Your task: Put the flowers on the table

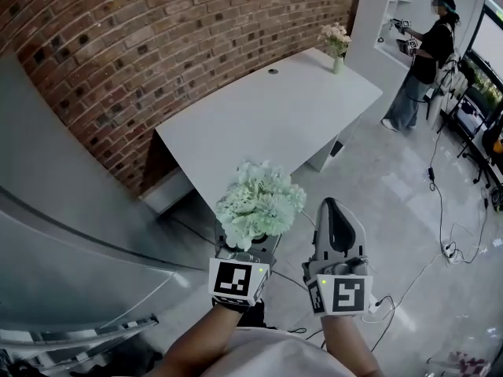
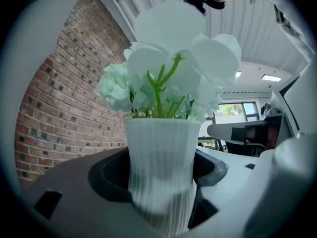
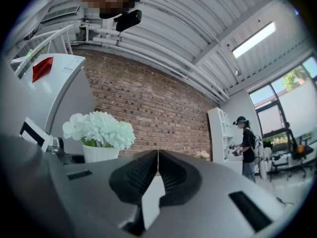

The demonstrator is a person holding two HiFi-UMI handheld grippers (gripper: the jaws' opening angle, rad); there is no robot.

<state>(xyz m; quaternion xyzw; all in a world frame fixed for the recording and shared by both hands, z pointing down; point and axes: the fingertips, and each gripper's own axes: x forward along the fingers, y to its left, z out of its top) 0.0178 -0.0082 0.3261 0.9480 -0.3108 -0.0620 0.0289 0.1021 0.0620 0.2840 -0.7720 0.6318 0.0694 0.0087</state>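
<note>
A bunch of pale white-green flowers (image 1: 260, 201) stands in a ribbed white vase (image 2: 161, 172). My left gripper (image 1: 250, 246) is shut on that vase and holds it upright in the air, short of the near corner of the white table (image 1: 275, 120). In the left gripper view the vase fills the gap between the jaws, blooms (image 2: 173, 68) above. My right gripper (image 1: 332, 210) is beside it on the right, shut and empty, its jaw tips touching (image 3: 156, 158). The right gripper view shows the flowers (image 3: 99, 129) at its left.
A second small vase of flowers (image 1: 336, 44) stands at the table's far corner. A brick wall (image 1: 157, 45) runs behind the table. A person (image 1: 424, 61) stands at a white shelf at the back right. Cables (image 1: 440, 234) trail over the glossy floor. A grey appliance (image 1: 55, 234) is at my left.
</note>
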